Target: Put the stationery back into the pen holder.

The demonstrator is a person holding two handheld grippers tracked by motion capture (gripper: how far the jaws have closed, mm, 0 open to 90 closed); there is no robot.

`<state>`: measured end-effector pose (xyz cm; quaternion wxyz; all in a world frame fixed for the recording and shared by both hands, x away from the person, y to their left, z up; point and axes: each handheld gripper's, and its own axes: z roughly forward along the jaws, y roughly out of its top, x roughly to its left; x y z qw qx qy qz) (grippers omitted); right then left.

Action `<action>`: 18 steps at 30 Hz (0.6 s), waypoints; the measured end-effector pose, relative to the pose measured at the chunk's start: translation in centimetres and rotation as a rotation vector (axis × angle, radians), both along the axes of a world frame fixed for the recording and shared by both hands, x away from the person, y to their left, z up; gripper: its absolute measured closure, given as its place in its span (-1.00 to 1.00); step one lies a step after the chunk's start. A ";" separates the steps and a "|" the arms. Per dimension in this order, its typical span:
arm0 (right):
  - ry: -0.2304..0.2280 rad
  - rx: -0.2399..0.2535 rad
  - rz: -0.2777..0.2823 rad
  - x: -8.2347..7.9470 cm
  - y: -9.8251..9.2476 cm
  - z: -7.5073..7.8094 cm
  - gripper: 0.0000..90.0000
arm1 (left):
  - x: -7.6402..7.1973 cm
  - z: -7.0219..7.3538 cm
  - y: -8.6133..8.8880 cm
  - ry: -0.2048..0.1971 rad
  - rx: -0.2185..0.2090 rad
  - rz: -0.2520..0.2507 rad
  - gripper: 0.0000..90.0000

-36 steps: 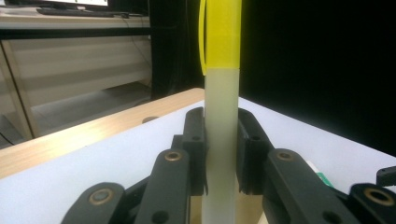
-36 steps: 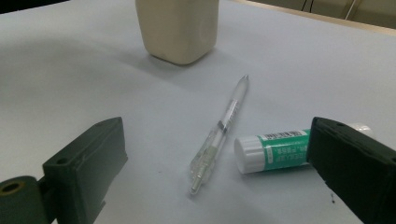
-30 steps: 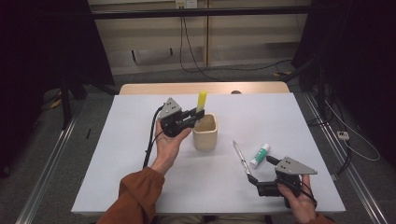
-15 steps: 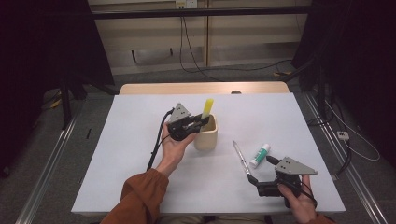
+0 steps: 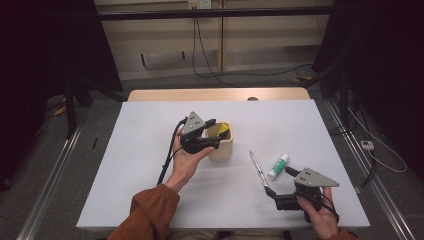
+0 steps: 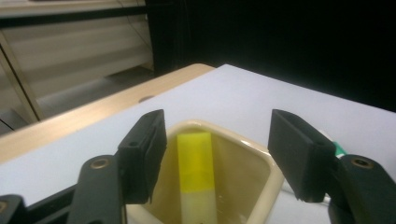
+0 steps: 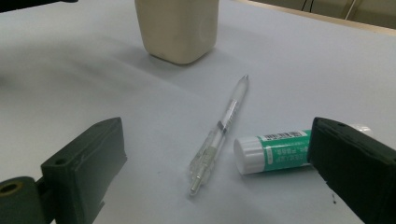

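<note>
A cream cup (image 5: pixel 222 147) stands mid-table with a yellow-capped marker (image 5: pixel 224 131) leaning inside it. My left gripper (image 5: pixel 214 134) hovers at the cup's left rim. Its jaws have just been opening and now stand apart. In the left gripper view the marker (image 6: pixel 195 163) rests in the cup (image 6: pixel 261 163) beyond the pads, which do not touch it. My right gripper (image 5: pixel 278 181) rests low at the front right, open (image 7: pixel 219 163). Ahead of it a clear pen (image 7: pixel 224 121) and a green-and-white glue stick (image 7: pixel 273 150) lie on the table.
The white tabletop (image 5: pixel 150 190) ends in a wooden strip (image 5: pixel 215 95) at the far edge. The pen (image 5: pixel 257 167) and glue stick (image 5: pixel 278 166) lie side by side right of the cup (image 7: pixel 180 28). Cables run on the floor behind the table.
The left gripper has lowered the yellow marker from above the cup into it and let go. Its jaws now stand apart. The right gripper has not moved.
</note>
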<state>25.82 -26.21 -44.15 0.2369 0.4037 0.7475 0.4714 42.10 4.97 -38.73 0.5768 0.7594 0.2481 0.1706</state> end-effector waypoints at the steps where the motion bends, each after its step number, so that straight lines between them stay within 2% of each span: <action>1: 0.002 0.001 0.001 0.0 0.0 0.0 -0.90 | 0.0 0.1 0.1 0.004 -0.006 0.005 -0.22; 4: 0.001 -0.002 0.004 -0.1 0.0 0.0 -0.91 | 0.1 0.2 0.5 0.018 0.000 0.025 -0.39; 6: 0.004 -0.004 0.001 0.0 0.0 0.0 -0.90 | 0.1 0.3 1.1 0.043 0.017 0.039 -0.48; 10: 0.008 -0.008 0.003 0.0 0.0 0.0 -0.90 | -0.2 0.7 2.0 0.063 0.005 0.051 -0.70; 13: 0.008 -0.010 0.004 0.0 0.0 0.0 -0.90 | -0.5 0.9 2.9 0.075 -0.012 0.043 -0.74; 18: 0.008 -0.014 0.003 0.1 0.0 0.0 -0.90 | -1.0 0.9 4.0 0.100 -0.006 0.048 -0.81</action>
